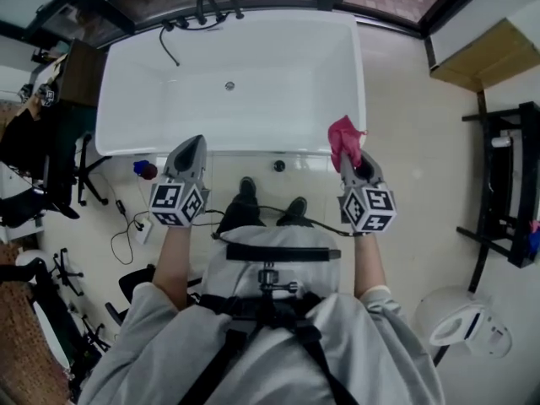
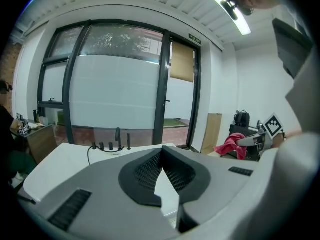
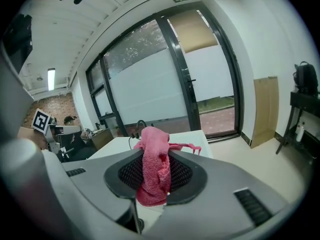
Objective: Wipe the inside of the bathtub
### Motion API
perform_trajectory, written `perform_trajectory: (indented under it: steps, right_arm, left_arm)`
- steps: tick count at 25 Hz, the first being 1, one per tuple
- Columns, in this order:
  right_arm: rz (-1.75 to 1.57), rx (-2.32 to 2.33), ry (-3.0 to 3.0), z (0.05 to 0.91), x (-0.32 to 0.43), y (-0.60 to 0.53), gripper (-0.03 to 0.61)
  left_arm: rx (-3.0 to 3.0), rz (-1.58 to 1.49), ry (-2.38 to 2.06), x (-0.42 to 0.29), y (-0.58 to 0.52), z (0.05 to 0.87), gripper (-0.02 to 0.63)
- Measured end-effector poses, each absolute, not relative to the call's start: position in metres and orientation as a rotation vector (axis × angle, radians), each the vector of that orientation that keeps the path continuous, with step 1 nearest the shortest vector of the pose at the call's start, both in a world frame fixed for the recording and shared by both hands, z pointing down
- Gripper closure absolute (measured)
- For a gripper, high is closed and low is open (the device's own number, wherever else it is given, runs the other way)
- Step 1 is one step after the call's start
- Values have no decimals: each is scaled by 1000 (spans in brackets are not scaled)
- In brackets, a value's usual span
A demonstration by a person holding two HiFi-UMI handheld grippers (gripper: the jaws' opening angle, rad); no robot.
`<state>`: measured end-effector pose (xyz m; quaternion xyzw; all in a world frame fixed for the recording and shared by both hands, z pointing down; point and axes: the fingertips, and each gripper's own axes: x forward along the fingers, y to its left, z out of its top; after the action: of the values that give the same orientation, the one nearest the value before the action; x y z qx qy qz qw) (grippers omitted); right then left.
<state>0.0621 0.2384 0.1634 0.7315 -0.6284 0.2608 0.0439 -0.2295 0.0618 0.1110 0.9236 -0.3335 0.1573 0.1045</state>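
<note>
Cream floor tiles surround a white bathtub (image 1: 287, 99) set against tall glass doors, seen steeply from above. At the far left edge a person in dark clothes (image 1: 21, 142) sits by a desk (image 1: 82, 72), cut off by the frame and too dim to make out further. A small blue and red thing (image 1: 144, 170) lies on the floor by the tub's near left corner, partly hidden behind the left gripper (image 1: 197, 140); what it is cannot be told.

The left gripper is held over the tub's near rim. Its jaws are pressed together at the tips with nothing between them. A dark faucet (image 1: 205, 8) stands on the far rim, and the drain (image 1: 229, 85) shows as a small dot on the tub floor. Two dark shoes (image 1: 245, 194) stand just short of the tub.

The right gripper (image 1: 348, 160) is held over the near right corner of the rim, and its jaws pinch a pink cloth (image 1: 342, 133). The cloth bunches above the tips and hangs down between the jaws, hiding the inner pads. It is above the rim, not inside the tub.

Further right, a black rack (image 1: 506, 184) is cut off by the frame edge, and a white toilet (image 1: 462, 323) sits at the lower right.
</note>
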Motion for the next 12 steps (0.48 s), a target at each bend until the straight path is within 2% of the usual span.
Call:
perform_trajectory:
  steps: [12]
  right_arm:
    - [765,2267,-1894,150,-25,231,482]
  left_arm:
    - [2795,452,-891,-290,51,99,607]
